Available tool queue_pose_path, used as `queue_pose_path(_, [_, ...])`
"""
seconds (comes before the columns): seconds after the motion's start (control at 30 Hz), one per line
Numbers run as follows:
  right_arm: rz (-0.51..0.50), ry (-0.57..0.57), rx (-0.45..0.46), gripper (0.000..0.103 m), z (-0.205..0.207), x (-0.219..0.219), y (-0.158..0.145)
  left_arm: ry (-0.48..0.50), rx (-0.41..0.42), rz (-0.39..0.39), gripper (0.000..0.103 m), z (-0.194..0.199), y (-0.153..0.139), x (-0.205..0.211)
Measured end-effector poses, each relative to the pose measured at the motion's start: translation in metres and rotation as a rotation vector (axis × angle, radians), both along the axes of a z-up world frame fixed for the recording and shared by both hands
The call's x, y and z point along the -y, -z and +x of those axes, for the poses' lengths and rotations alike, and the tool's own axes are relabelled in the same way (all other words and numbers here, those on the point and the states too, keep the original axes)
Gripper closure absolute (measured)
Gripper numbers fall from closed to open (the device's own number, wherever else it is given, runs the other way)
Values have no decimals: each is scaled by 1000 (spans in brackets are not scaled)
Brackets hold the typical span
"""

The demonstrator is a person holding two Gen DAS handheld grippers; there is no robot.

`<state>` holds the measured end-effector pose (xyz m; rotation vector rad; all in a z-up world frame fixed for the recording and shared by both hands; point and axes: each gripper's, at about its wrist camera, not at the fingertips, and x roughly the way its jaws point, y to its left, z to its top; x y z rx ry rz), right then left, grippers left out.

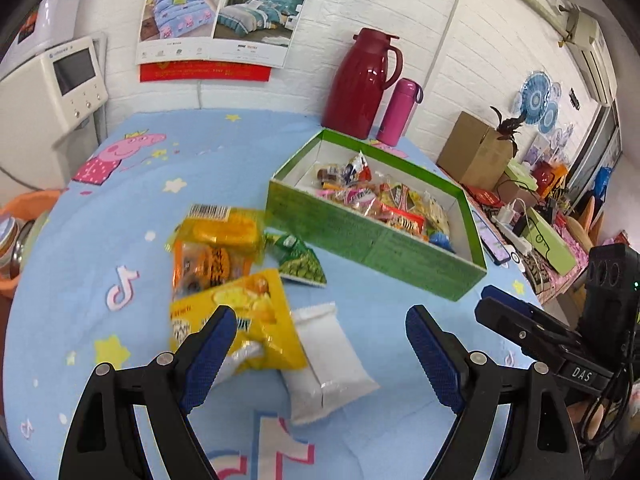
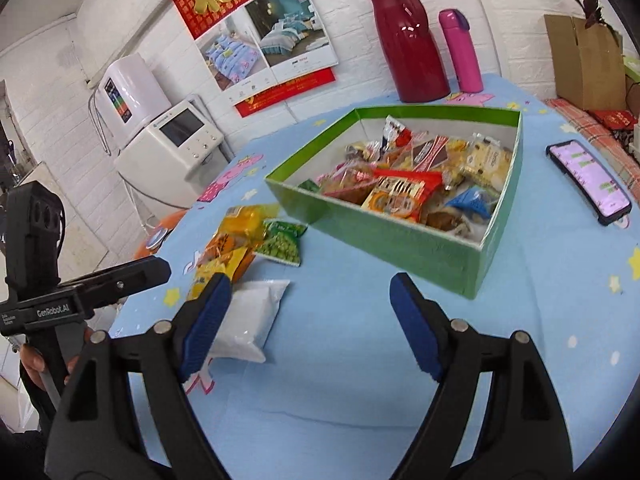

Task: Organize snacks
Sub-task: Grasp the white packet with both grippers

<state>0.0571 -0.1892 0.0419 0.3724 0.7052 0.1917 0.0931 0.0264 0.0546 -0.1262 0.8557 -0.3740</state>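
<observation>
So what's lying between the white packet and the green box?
Only bare blue tablecloth separates the white packet from the green box; the right wrist view shows that stretch clearly.

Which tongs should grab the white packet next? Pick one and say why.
Left. The left tongs are open with the white packet lying between their fingers. The right tongs are open too, but the packet sits off beside their left finger, nearer the yellow bag.
</observation>
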Motion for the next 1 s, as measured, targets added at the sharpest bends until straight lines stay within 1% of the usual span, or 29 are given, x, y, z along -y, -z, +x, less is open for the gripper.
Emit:
queue_pose_path(0.1, [54, -52, -64, 21, 5, -8, 19, 1, -60, -43, 15, -12, 25, -11])
queue_pose_path(0.17, [96, -96, -97, 21, 9, -13, 30, -1, -109, -99, 15, -15, 43, -19])
queue_pose_path(0.23, [114, -132, -130, 21, 16, -19, 38, -10, -157, -161, 15, -13, 58, -27])
queue_pose_path(0.3, [121, -157, -148, 24, 20, -23, 42, -15, -183, -224, 16, -10, 68, -33])
queue_pose_path(0.4, [142, -190, -178, 29, 28, -29, 49, -24, -199, -278, 16, -4, 77, -36])
queue_pose_path(0.47, [160, -220, -203, 35, 34, -32, 55, -10, -196, -294, 22, 1, 79, -33])
queue_pose_path(0.53, [173, -239, -235, 48, 41, -34, 61, 4, -200, -301, 32, 7, 80, -30])
queue_pose_path(0.63, [182, -257, -261, 57, 49, -34, 66, 28, -217, -309, 43, 18, 84, -28])
queue_pose_path(0.8, [205, -287, -269, 65, 59, -36, 71, 27, -242, -309, 46, 30, 90, -25])
queue_pose_path(0.9, [227, -302, -282, 66, 66, -39, 78, 32, -248, -316, 60, 33, 93, -26])
queue_pose_path(0.93, [235, -302, -289, 69, 67, -40, 82, 33, -252, -324, 64, 33, 94, -27])
queue_pose_path(0.97, [255, -308, -282, 72, 66, -38, 83, 31, -251, -331, 64, 33, 95, -28])
queue_pose_path(1.0, [278, -319, -279, 78, 64, -38, 83, 38, -252, -335, 67, 31, 95, -28])
